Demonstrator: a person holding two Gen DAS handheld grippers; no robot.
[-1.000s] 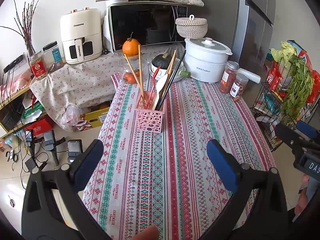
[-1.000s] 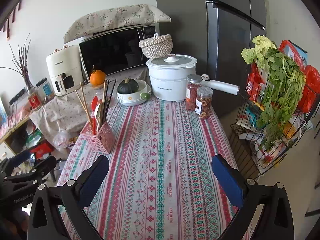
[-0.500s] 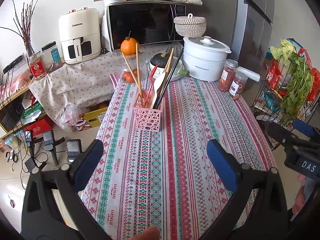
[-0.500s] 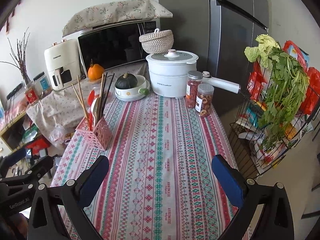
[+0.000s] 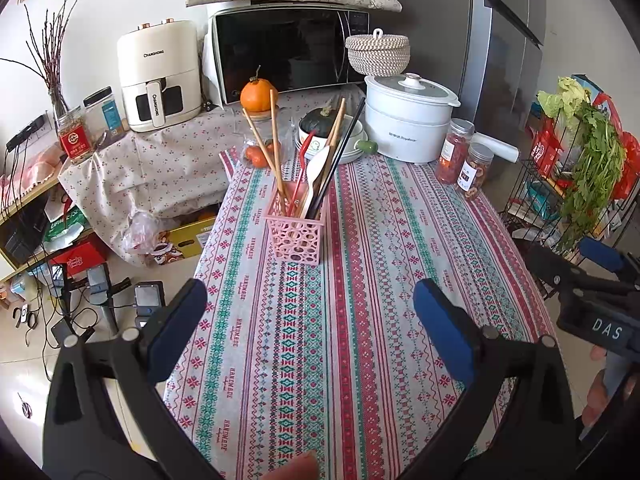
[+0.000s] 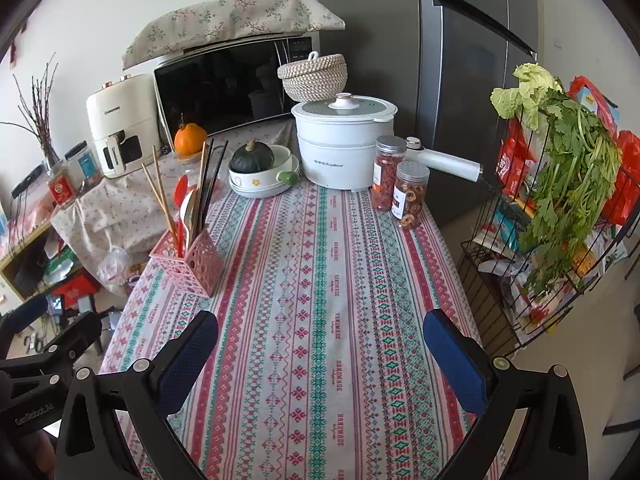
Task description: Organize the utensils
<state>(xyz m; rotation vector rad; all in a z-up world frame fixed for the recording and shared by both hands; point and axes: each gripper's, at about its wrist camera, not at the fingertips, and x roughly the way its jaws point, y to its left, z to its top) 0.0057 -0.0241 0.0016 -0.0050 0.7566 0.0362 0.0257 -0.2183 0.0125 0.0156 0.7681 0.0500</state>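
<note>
Left wrist view: left tool [image 5: 310, 308] spread wide, empty, above the striped table [image 5: 384, 264]. Pink holder [image 5: 297, 229] ahead, upright, packed with chopsticks [image 5: 275, 148] and a white spoon [image 5: 316, 174]. Probably light, stiff, slick sticks; best pinched high on the shafts.

Right wrist view: right tool [image 6: 320, 340] likewise wide, empty. Pink holder [image 6: 191, 258] near the table's left edge; light, likely to tip.

A home kitchen: microwave [image 5: 286, 54], fridge [image 6: 472, 60], air fryer [image 5: 160, 74], cooking pot [image 6: 344, 140].
</note>
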